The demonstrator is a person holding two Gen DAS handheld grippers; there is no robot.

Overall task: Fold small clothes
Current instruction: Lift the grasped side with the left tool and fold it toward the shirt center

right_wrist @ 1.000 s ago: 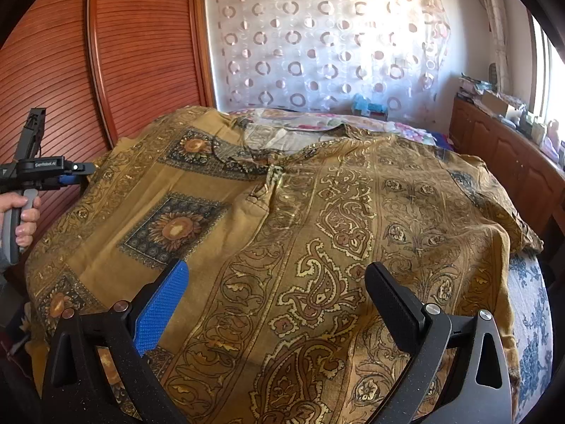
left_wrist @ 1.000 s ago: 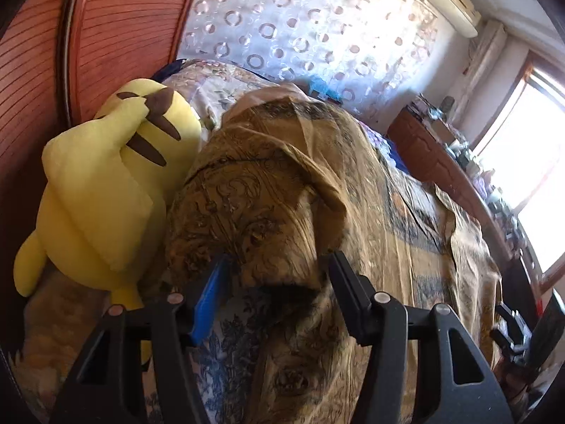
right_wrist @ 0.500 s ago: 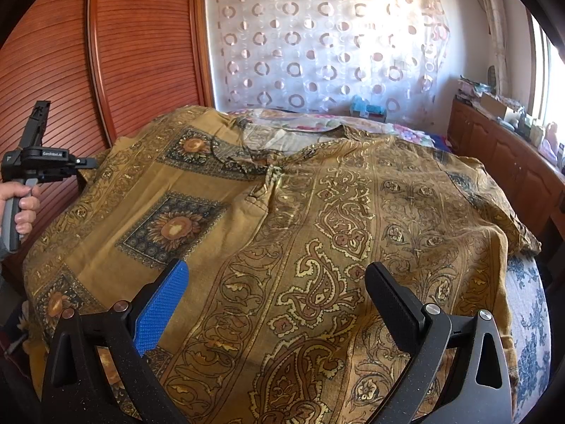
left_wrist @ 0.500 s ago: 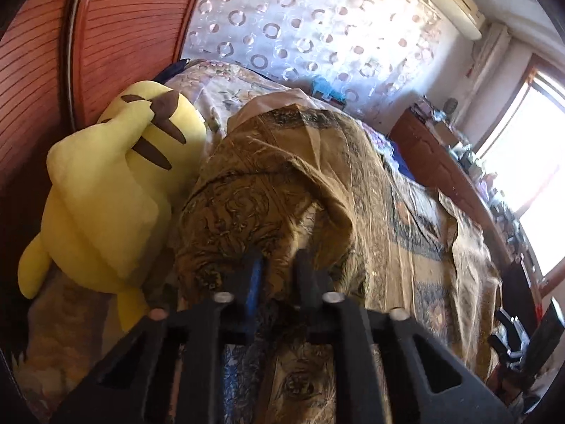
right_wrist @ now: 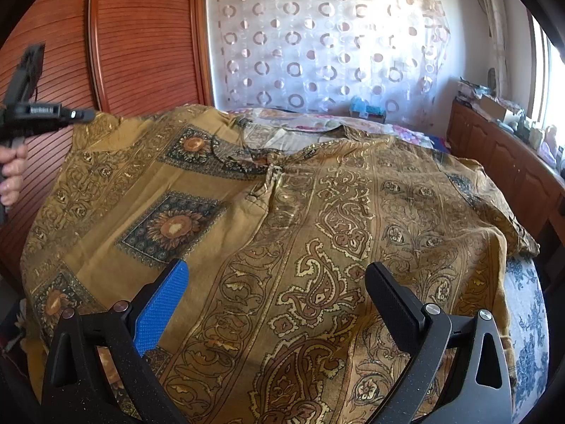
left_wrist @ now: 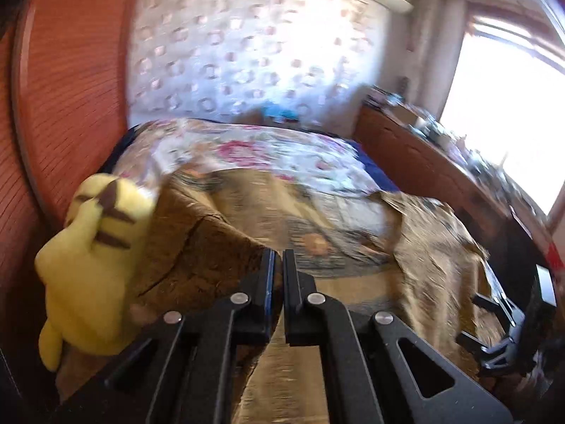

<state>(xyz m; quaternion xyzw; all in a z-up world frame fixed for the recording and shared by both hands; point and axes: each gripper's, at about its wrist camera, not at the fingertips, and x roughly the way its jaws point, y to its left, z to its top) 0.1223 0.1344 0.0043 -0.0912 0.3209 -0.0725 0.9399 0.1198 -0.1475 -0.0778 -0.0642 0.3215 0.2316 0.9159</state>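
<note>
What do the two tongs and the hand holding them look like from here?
Both tongs are black speckled plastic with silver pivot screws. The right tongs have one blue ribbed pad and one black ribbed pad. The left tongs show a blue edge on one finger; from the side they have a pistol-style grip with small white lettering. No sleeve shows on the hand.

A home bedroom is showing here. A bed point(right_wrist: 526, 321) is filling most of the room, a floral sheet point(left_wrist: 268, 152) lying over it. A yellow plush toy point(left_wrist: 91, 268) is sitting beside a wooden wardrobe point(right_wrist: 141, 42). A circle-patterned curtain point(right_wrist: 317, 46) is hanging behind, and a cluttered wooden sideboard point(right_wrist: 501, 155) is standing under the window point(left_wrist: 512, 113).
</note>
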